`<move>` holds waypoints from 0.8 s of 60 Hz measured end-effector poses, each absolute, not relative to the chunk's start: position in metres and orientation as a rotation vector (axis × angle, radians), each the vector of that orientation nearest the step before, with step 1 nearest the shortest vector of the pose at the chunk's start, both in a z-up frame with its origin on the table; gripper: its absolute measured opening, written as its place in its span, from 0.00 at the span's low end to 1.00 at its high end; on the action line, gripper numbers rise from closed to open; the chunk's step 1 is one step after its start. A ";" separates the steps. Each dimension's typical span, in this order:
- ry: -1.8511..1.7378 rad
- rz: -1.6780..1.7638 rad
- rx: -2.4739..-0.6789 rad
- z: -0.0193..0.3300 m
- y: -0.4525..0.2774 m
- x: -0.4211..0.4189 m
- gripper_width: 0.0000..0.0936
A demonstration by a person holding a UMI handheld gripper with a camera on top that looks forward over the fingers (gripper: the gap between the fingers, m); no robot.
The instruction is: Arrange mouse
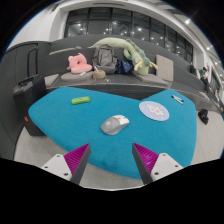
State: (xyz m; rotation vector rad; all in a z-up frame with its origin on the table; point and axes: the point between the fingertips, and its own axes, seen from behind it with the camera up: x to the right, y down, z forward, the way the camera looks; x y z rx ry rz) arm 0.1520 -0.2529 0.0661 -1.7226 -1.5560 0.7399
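Two fingers of the gripper (pixel 113 162) stand apart and empty, lined up short of the mouse (pixel 115 124) on the teal table (pixel 60 120), seemingly ready to approach it.

Bright overhead light, perhaps slight fisheye bowing

I see a teal table top (pixel 60 112) on a dark floor (pixel 30 150). Behind it sits a grey sofa (pixel 60 60) piled with a pink plush toy (pixel 77 64) and a green plush (pixel 125 50). Big windows (pixel 120 22) line the far wall, with bright ceiling lights above.
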 end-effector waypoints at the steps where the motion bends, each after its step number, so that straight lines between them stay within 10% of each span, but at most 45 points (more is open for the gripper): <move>1: -1.554 0.745 -1.719 0.065 -0.257 0.148 0.92; 48: -1.477 0.701 -1.803 -0.004 -0.241 -0.037 0.92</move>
